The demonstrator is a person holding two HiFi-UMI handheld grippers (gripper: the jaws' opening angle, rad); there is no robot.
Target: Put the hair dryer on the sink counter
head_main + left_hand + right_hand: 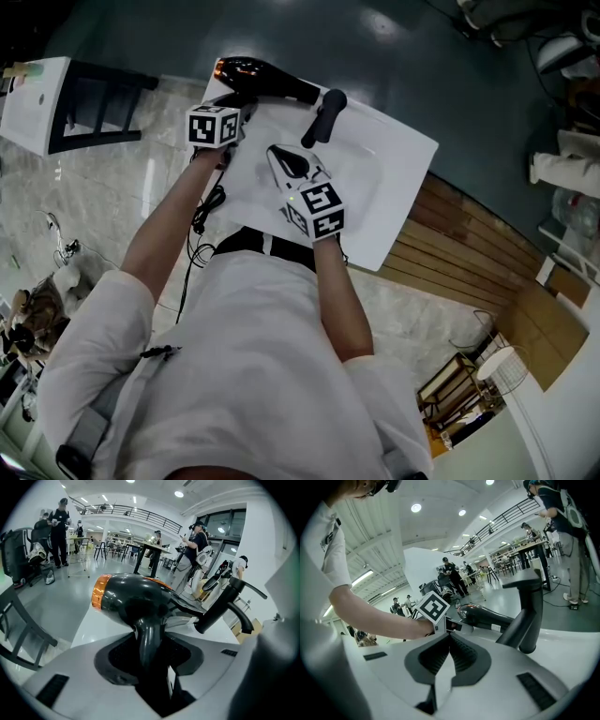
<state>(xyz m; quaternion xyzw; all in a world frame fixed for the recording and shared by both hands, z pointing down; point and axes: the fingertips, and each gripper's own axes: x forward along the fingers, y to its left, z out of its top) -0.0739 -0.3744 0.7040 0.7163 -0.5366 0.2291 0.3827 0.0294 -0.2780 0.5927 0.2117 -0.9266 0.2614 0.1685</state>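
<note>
A black hair dryer point(267, 80) with an orange end lies across the far left corner of the white sink counter point(394, 178). My left gripper point(236, 103) is shut on its handle. In the left gripper view the handle point(149, 641) runs down between the dark pads and the dryer body point(136, 597) fills the middle. Whether the body rests on the counter I cannot tell. A black faucet point(323, 116) stands just right of the dryer. Over the basin hangs my right gripper point(279, 157), shut and holding nothing. In the right gripper view point(449, 638) the pads meet, with the faucet point(528, 616) and dryer point(487, 616) beyond.
The dryer's black cord point(201, 223) hangs down off the counter's left side. A white table with a dark frame point(56, 103) stands at the far left. Wooden flooring point(469, 248) lies right of the counter. People point(58, 524) stand in the hall beyond.
</note>
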